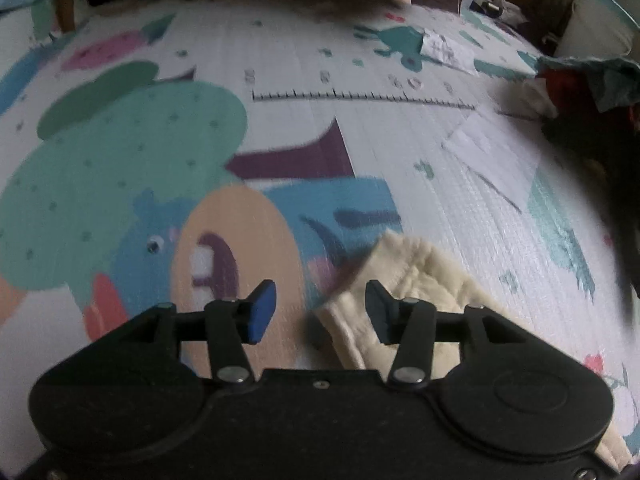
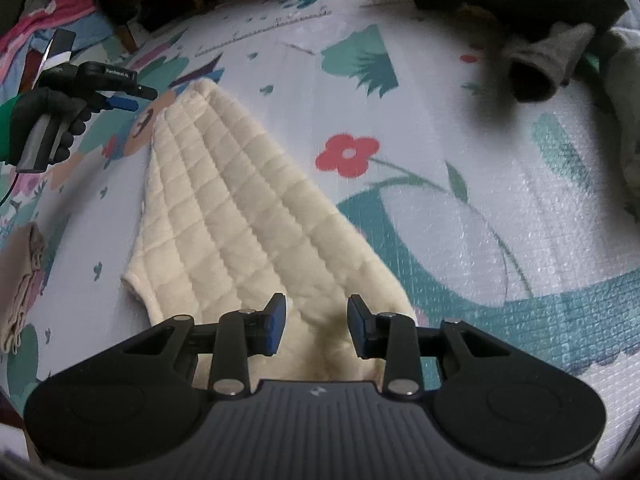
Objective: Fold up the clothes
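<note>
Right wrist: one cream quilted garment, two grippers.

Cream quilt on a bright cartoon play mat

The cream garment is stitched in a diamond quilt pattern and lies on a white play mat printed with a red flower just beside the garment, teal leaves, a mint-green dotted shape, a blue creature, a peach disc and a purple wedge. Beyond the flower lies a heap of dark grey and black clothes. Each tool is black with blue pads; the left tool sits in a black-gloved hand with a green sleeve.
</note>
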A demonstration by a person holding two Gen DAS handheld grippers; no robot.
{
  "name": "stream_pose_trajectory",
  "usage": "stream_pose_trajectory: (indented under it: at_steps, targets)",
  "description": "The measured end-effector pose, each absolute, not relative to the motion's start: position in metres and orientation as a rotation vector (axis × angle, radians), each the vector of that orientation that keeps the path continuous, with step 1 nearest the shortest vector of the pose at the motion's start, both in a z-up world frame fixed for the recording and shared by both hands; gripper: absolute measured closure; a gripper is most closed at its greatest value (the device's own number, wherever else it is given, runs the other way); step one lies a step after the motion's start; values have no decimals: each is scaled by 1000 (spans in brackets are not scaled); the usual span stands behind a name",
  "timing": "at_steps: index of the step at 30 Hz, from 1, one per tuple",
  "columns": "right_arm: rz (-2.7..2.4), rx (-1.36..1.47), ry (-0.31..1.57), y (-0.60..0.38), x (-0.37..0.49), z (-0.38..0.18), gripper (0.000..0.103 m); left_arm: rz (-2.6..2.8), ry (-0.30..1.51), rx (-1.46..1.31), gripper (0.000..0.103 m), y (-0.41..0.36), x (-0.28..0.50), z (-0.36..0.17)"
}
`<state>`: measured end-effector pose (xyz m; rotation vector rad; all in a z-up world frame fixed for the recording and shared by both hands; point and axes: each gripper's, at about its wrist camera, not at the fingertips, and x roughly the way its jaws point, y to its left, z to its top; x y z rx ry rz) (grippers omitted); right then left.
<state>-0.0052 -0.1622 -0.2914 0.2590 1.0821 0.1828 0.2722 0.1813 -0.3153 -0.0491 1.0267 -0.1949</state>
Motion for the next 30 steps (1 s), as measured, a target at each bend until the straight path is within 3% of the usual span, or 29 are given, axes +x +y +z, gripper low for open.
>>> stream_pose_trajectory:
  at_steps: [17, 21, 23, 30]
  targets:
    - [159, 247, 1132, -160, -1, -303, 68, -183, 1100, -393, 54, 185, 253, -348]
    - [154, 256, 1134, -161, 0, -304, 68, -145, 1074, -455, 50, 187, 257, -350]
    - [154, 260, 1133, -161, 0, -304, 68, -130, 1053, -512, 42, 189, 256, -352]
    - [151, 287, 1137, -165, 2, -307, 68, -87, 987, -678, 40, 207, 254, -354]
